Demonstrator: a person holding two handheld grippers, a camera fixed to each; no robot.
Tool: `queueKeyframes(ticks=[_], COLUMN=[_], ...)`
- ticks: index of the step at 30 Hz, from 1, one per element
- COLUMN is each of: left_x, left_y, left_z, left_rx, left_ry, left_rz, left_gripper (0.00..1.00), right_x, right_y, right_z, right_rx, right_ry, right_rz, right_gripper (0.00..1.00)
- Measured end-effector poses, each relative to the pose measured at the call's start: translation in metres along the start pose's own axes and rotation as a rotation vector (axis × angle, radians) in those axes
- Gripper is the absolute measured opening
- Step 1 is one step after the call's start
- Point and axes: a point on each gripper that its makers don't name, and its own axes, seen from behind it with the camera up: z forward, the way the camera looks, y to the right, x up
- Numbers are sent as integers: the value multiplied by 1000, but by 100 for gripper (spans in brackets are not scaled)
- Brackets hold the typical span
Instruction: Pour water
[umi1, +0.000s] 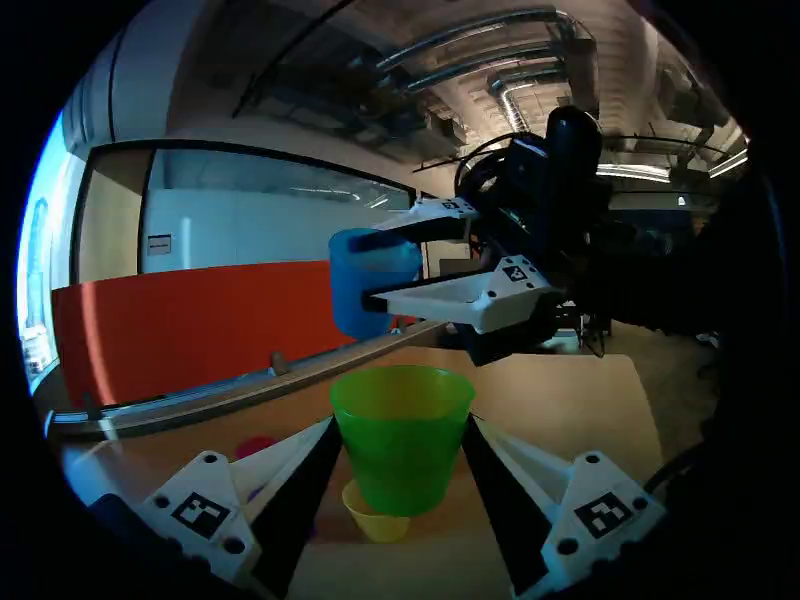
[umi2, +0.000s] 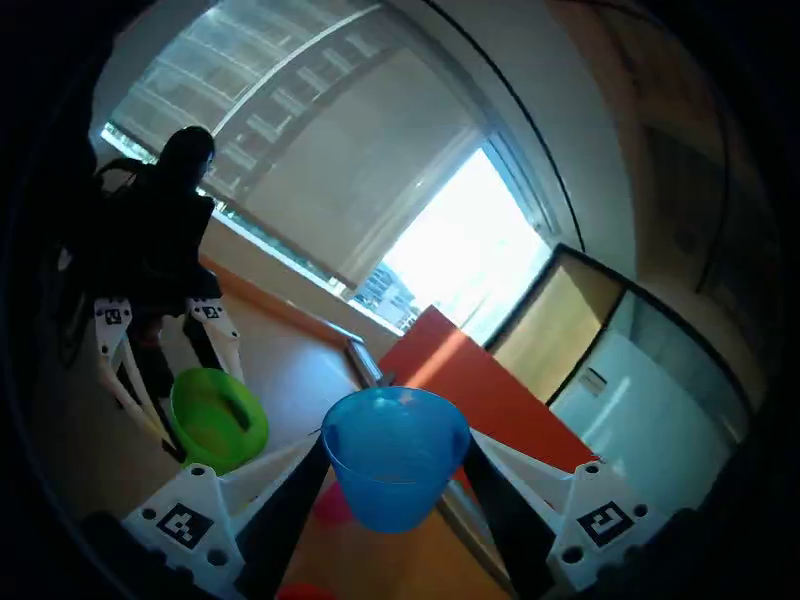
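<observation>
Cups gripped: left gripper (umi1: 402, 425) clenched on green cup (umi1: 403, 455), right gripper (umi2: 397, 445) on blue cup (umi2: 395, 470), held higher

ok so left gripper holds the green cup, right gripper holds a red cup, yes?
No: the right gripper holds a blue cup, not a red one; the right gripper view shows it. The left gripper does hold the green cup.

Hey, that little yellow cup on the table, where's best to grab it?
Probably the yellow cup by its side wall just below the rim, coming in level from the side: it seems to stand upright on the table, widening upward.
</observation>
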Motion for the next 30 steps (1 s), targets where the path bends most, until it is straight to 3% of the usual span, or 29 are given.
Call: queueKeyframes(ticks=[4, 14, 18, 21, 30], left_x=[-1, 3, 5, 6, 8], left_y=[1, 3, 3, 2, -2], left_z=[0, -1, -1, -2, -2], left_rx=[2, 4, 4, 7, 15], left_ry=[-1, 0, 3, 3, 2], left_rz=[1, 4, 2, 2, -2], left_gripper=[83, 83, 83, 83, 83], right_x=[-6, -22, -26, -28, -25], right_y=[-1, -13, -14, -12, -10], right_z=[-2, -6, -7, -8, -11], right_rx=[0, 42, 51, 49, 45], right_ry=[-14, -54, -66, -74, -84], right_rz=[119, 498, 604, 637, 625], right_gripper=[91, 91, 91, 91, 91])
